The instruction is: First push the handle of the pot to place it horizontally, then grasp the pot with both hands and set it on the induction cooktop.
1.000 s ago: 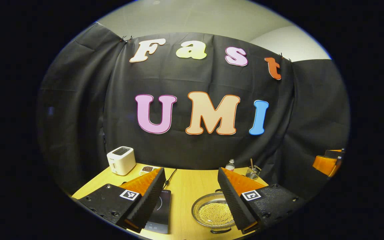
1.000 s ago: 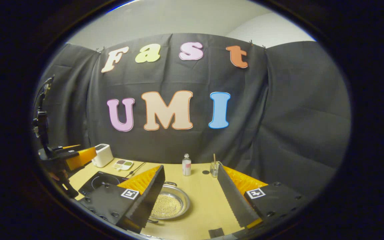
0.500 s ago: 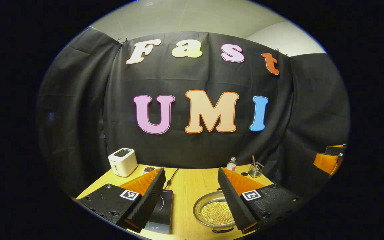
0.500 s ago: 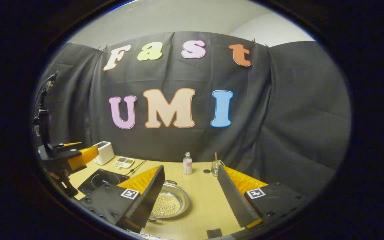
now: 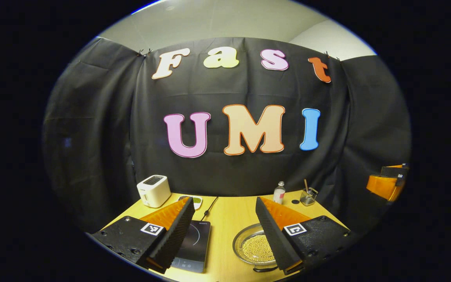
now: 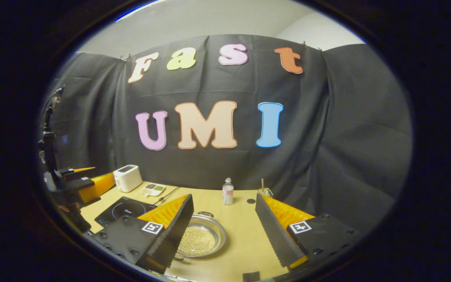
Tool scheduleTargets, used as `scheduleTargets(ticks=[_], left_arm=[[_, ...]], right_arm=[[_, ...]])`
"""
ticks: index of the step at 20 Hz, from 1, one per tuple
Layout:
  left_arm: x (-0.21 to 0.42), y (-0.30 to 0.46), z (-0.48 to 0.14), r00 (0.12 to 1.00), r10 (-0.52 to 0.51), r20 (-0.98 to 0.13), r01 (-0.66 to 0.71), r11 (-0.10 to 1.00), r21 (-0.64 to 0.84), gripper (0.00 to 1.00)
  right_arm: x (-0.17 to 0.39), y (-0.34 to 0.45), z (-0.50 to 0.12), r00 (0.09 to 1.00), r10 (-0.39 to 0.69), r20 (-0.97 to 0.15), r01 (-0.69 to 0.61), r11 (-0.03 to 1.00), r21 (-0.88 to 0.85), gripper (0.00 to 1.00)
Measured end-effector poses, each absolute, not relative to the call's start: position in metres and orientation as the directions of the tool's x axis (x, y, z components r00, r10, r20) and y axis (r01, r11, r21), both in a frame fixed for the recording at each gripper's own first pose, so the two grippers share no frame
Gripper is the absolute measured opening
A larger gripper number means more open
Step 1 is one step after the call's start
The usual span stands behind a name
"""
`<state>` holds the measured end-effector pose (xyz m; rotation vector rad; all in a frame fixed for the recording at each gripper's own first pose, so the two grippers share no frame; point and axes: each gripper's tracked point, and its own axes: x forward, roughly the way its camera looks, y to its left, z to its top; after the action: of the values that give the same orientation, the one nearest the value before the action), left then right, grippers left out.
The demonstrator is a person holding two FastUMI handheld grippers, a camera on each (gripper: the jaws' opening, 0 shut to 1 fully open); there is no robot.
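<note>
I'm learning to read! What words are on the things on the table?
No words there can be read.
Bottle label: too small to read.
Induction cooktop printed marks: too small and blurred.
Square marker above the table: a black-and-white pattern, not a word.

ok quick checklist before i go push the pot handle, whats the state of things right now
1. Left gripper open and holding nothing: ok.
2. Right gripper open and holding nothing: ok.
3. Pot on the table, apart from both grippers, with small pale beads in it: ok, so push gently.
4. Pot handles in sight: ok, one loop on the far rim, one near; whether they already lie horizontal: cannot tell.
5. Induction cooktop top free for the pot: ok, nothing on it.
6. Path from pot to cooktop: ok, bare table between; the bottle and toaster stand farther back.
</note>
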<state>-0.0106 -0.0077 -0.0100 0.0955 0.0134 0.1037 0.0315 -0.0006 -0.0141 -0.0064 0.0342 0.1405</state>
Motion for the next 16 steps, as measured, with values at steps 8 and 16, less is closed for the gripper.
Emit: scheduleTargets(ticks=[8,16], left_arm=[[-0.046,0.0,-0.026,0.968,0.252,-0.004,-0.251,0.965,0.077,0.96],[-0.072,0.016,-0.027,0.922,0.387,-0.014,-0.384,0.917,0.106,0.92]], right_arm=[[0.049,0.007,-0.033,0.955,0.292,-0.056,-0.291,0.957,0.016,0.89],[0.072,0.021,-0.07,0.912,0.387,-0.137,-0.383,0.922,0.058,0.0]])
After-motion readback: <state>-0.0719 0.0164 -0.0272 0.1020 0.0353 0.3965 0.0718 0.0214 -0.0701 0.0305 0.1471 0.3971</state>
